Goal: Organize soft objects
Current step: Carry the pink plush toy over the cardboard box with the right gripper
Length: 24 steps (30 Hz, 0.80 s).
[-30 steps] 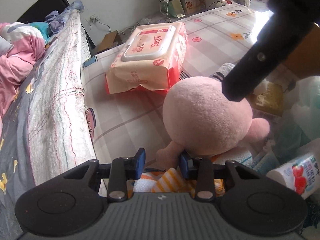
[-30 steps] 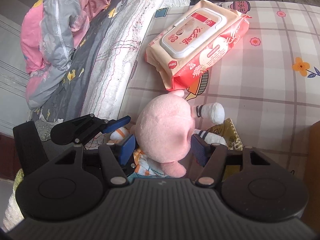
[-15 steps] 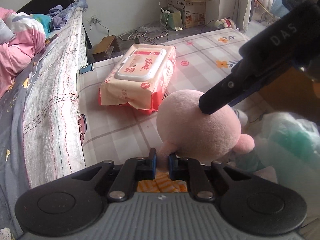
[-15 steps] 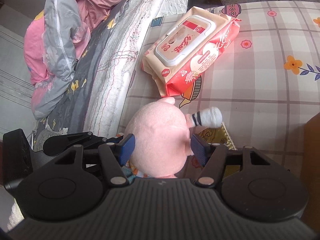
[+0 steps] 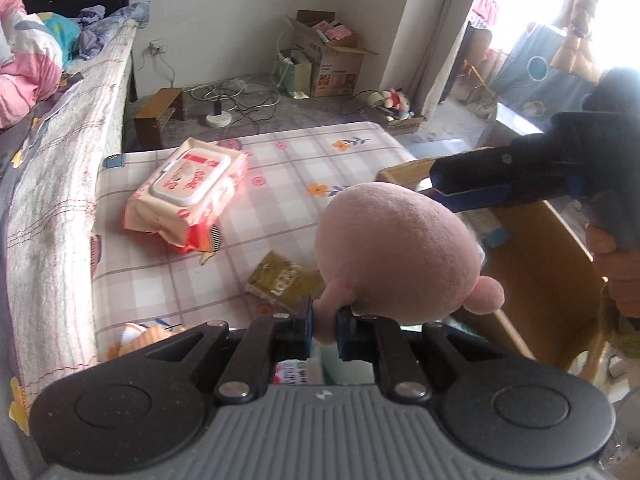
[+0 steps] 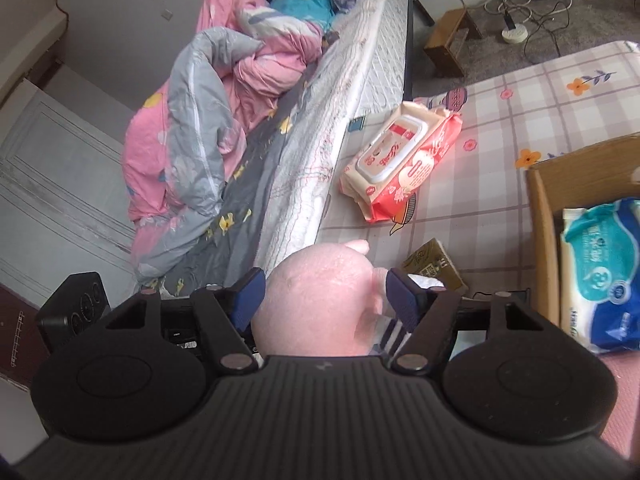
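Lifting: we've got the round pink plush toy up off the checked floral mat now; a second ago it sat there.
Left gripper: pinched nearly shut on the toy's little limb.
Right gripper: jaws just widened, toy's head between them, seemingly loose.
Toy: above the mat, beside the brown cardboard box.
Next: box probably.
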### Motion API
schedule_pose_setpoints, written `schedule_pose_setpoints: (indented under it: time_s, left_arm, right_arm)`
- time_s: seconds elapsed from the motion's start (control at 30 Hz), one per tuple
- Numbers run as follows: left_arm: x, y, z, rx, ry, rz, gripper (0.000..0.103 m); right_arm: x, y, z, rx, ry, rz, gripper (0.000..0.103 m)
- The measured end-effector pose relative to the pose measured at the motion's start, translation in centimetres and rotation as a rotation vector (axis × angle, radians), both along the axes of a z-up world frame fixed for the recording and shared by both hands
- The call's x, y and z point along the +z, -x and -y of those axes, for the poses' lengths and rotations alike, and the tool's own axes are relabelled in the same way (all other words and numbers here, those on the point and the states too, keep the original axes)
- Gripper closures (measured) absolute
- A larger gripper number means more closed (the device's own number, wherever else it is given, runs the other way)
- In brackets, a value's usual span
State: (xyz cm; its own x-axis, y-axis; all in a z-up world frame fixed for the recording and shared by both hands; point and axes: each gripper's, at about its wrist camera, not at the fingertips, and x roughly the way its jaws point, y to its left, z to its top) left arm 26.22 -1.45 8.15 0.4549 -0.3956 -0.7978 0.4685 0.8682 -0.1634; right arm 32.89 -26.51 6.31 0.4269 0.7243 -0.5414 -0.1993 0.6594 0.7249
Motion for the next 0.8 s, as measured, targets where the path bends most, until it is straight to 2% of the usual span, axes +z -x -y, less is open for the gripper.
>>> schedule_pose_setpoints:
  time_s: [0.1, 0.23, 0.4, 0.5, 0.67, 0.8]
  left_arm:
    - [1.0, 1.6, 3.2, -0.065, 0.033, -0.005, 0.091]
    - [0.4, 3.1, 8.0, -0.15, 0.063, -0.071, 0.091]
    - [-2.3, 4.5, 14.5, -0.228, 0.022, -0.167, 0.091]
    - [-4.4, 5.0, 18.1, -0.281, -0.003, -0.248, 0.09]
    - [-7.7, 4.7, 23.0, -0.324, -0.108, -0.353, 0.089]
    - [-9.5, 3.1, 25.4, -0.313, -0.119, -0.445, 0.084]
  right_arm:
    - [1.8, 3.6, 4.0, -0.058, 0.024, 0.037, 0.032]
    - [2.4, 8.0, 9.0, -0.131, 0.074, 0.037, 0.03]
    - [1.2, 13.2, 14.9, -0.213, 0.152, 0.005, 0.028]
    - [0.2, 15.7, 18.1, -0.255, 0.162, -0.018, 0.027]
    - [-1.4, 18.2, 22.0, -0.315, 0.153, -0.046, 0.025]
    - [-2.7, 18.7, 23.8, -0.336, 0.132, -0.066, 0.025]
